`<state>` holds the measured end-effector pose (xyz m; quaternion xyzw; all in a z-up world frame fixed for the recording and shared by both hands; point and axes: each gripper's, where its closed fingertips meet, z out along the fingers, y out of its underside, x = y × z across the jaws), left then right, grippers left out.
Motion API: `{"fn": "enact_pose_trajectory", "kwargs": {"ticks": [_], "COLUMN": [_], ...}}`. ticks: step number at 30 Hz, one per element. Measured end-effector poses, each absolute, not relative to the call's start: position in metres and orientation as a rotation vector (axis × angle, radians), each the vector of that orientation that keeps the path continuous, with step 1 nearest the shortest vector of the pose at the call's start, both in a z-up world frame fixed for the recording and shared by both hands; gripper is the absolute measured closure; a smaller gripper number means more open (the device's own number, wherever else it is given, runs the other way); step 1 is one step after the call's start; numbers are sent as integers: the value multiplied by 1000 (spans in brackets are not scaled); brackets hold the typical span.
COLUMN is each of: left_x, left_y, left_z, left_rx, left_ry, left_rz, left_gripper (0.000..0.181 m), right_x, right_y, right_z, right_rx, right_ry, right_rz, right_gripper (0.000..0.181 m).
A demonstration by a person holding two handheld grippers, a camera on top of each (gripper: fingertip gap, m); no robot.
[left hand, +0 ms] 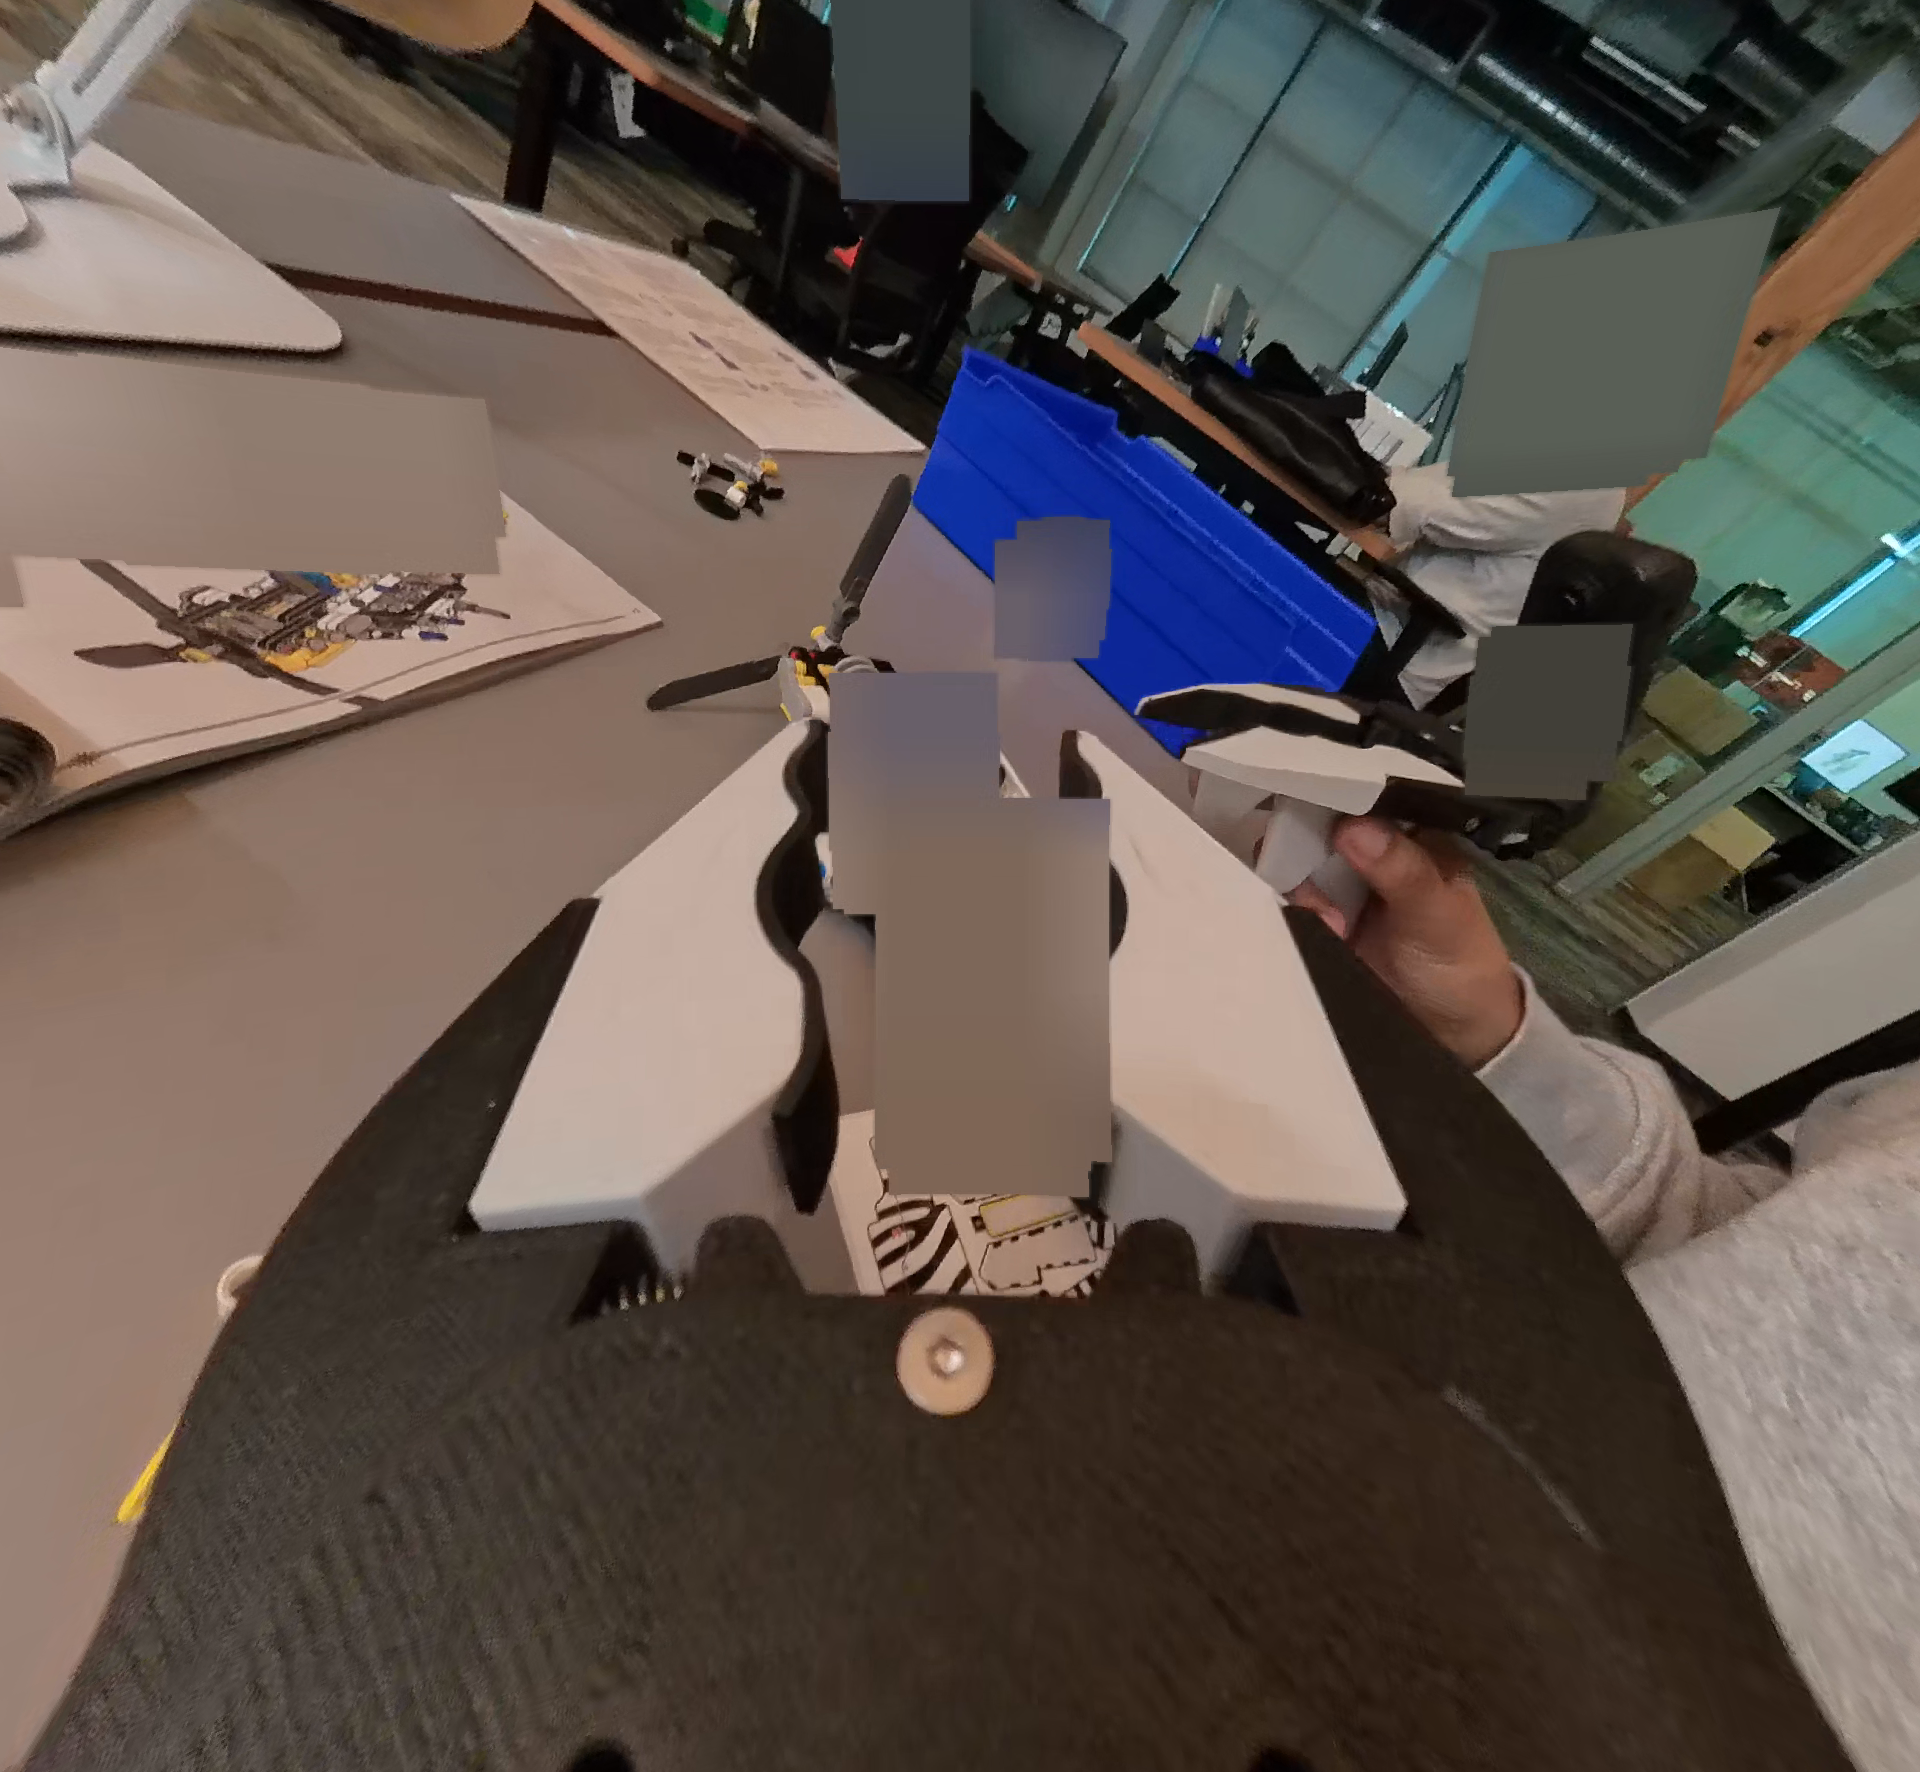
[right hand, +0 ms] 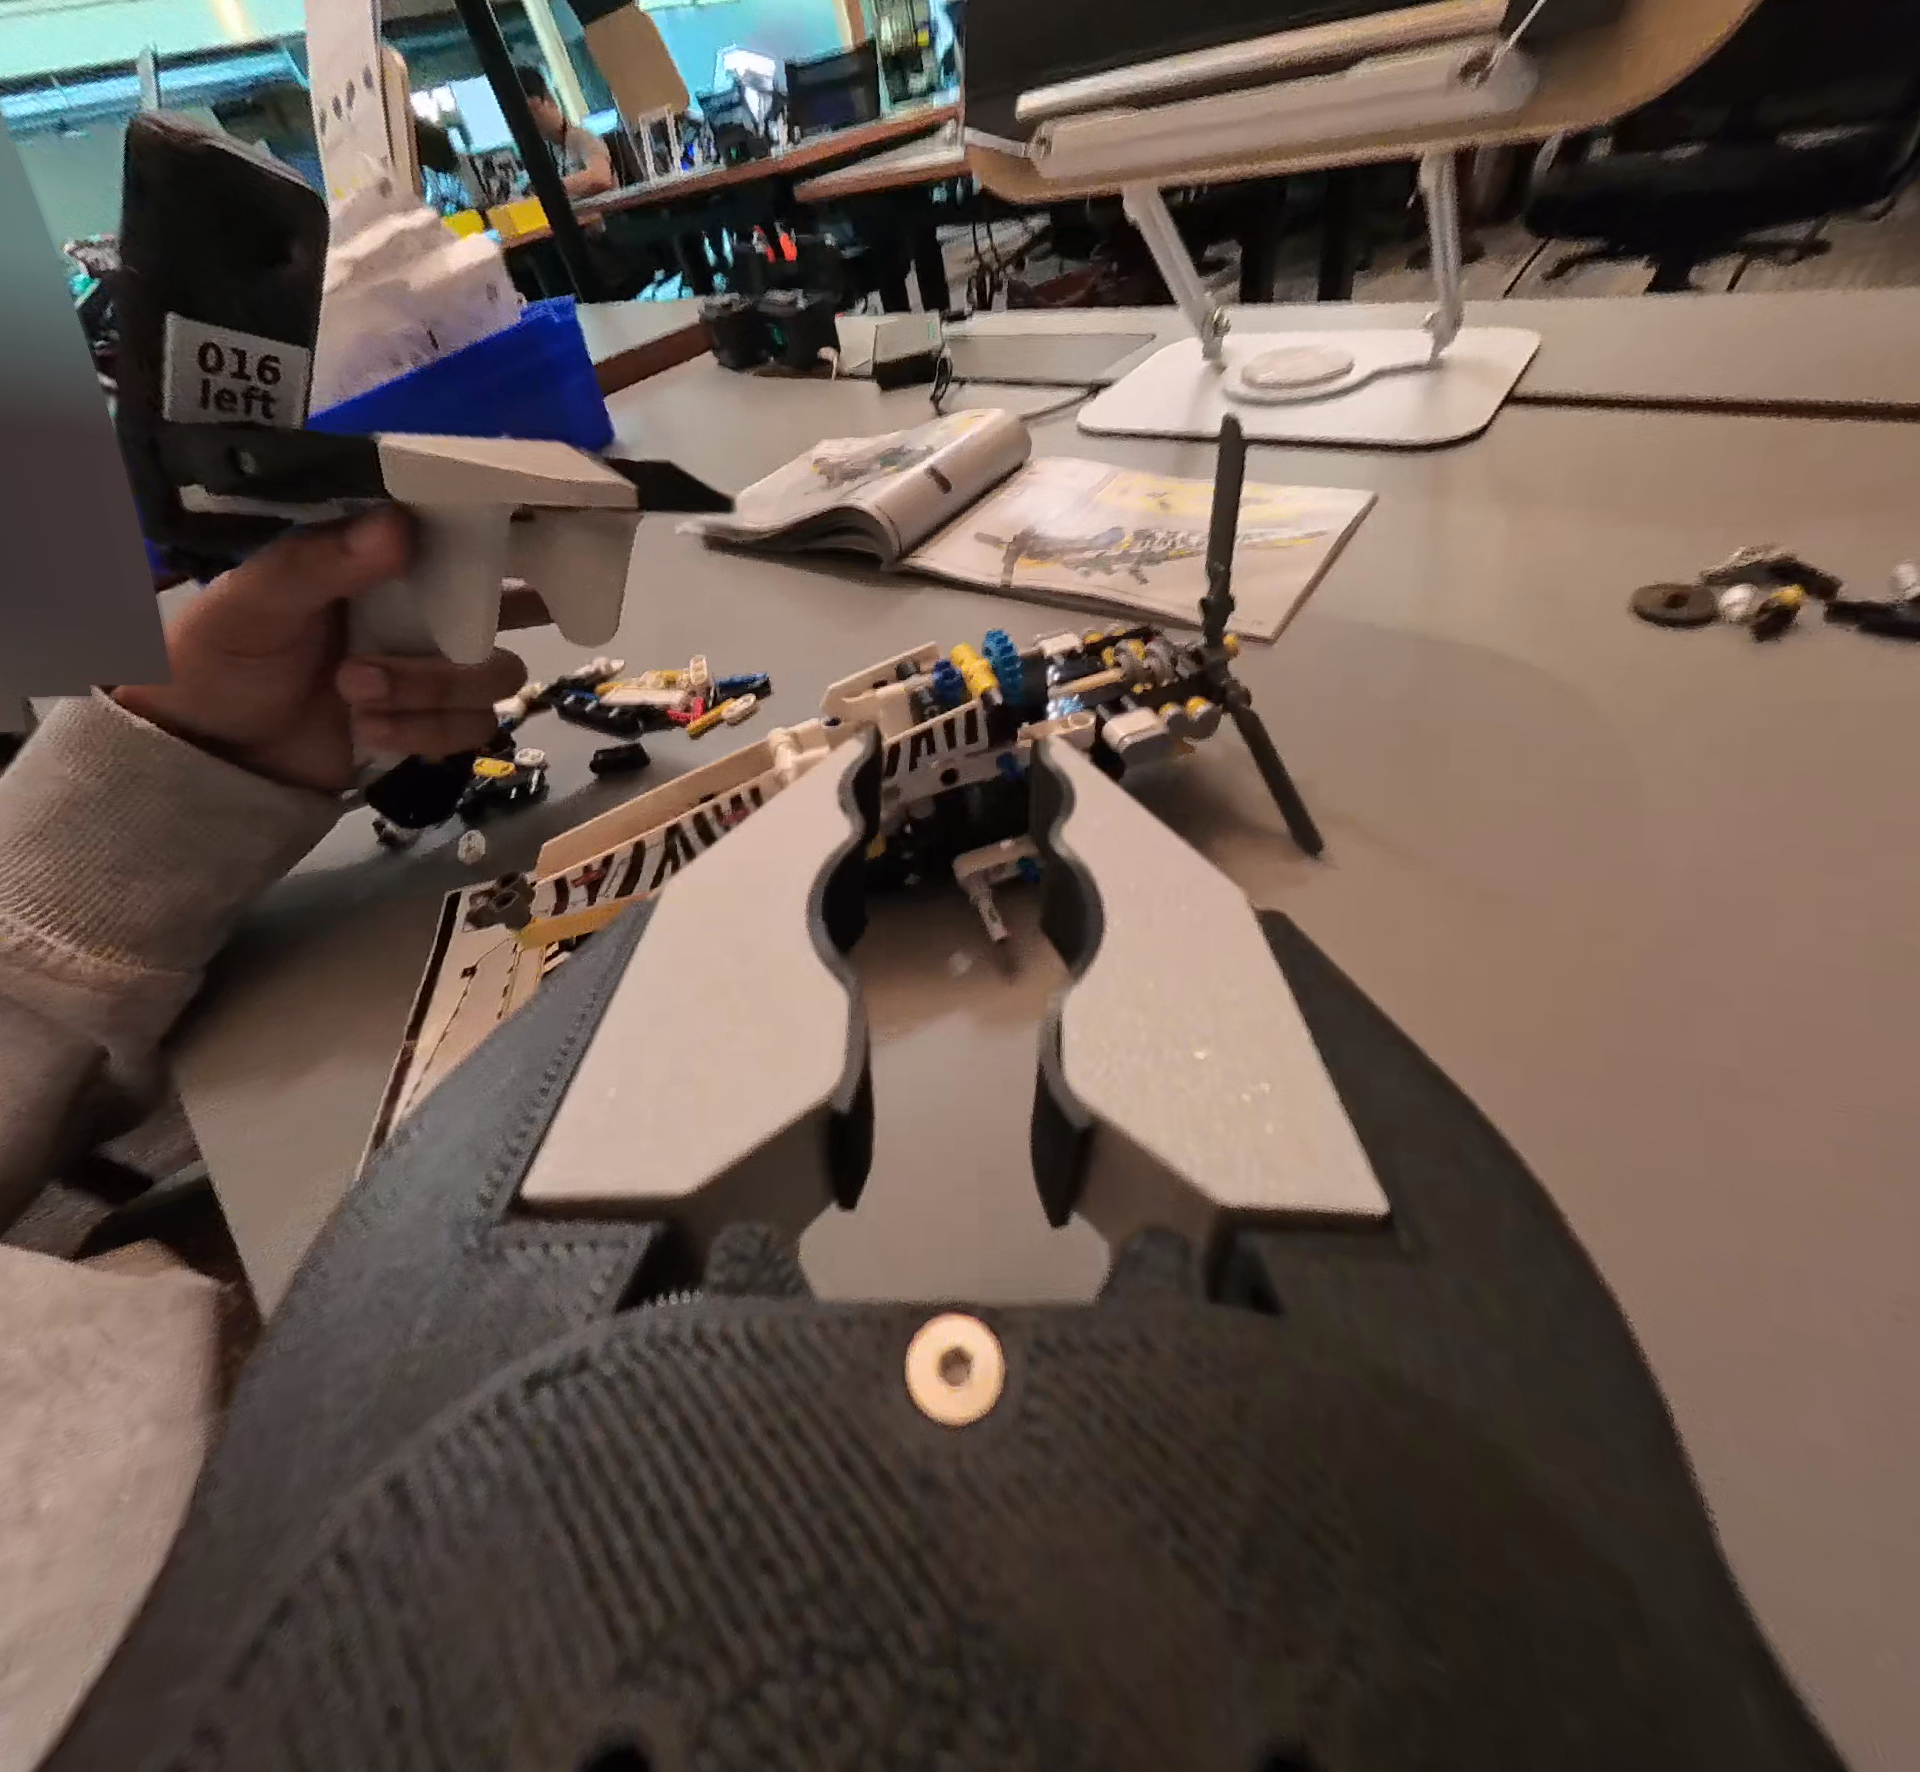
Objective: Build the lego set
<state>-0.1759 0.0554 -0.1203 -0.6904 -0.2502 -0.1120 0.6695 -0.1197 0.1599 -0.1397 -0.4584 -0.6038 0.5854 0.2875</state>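
Note:
A partly built lego plane (right hand: 966,714) lies on the grey table (right hand: 1558,891), with a zebra-striped white wing (right hand: 675,839) and a black propeller (right hand: 1226,559) at its nose. My right gripper (right hand: 956,756) is open, low over the table, with the plane's body showing just past its fingertips. My left gripper (left hand: 951,740) is open; patches cover most of the gap between its fingers. It is held up in the air at the left of the right wrist view (right hand: 686,496), with nothing at its tip. The propeller (left hand: 862,569) and the right gripper (left hand: 1153,706) show in the left wrist view.
Loose lego pieces (right hand: 623,714) lie left of the plane, with more at the right (right hand: 1766,595). An open instruction booklet (right hand: 1091,527) lies behind it. A blue bin (right hand: 468,382) stands at the back left and a white screen stand (right hand: 1320,382) at the back. A flat printed sheet (right hand: 457,995) lies under the wing.

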Motion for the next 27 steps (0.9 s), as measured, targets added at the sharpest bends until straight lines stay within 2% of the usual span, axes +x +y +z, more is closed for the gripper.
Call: {"fn": "enact_pose_trajectory", "kwargs": {"ticks": [9,23,27], "left_x": [-176,-176,-175], "left_y": [56,58,59], "left_z": [-106,-105,-105], "left_rx": [-1464,-1438,-1440], "left_ry": [-517,-488,-484], "left_rz": [-189,-163,-154], "left_gripper": [142,143,143], "right_x": [-101,-92,-93], "right_y": [162,183,190], "right_z": [-114,-99,-98], "right_rx": [-1030,-1083,-1147], "right_ry": [-1485,-1292,-1220], "right_rz": [1698,1949,2085], "right_gripper": [166,168,162]}}
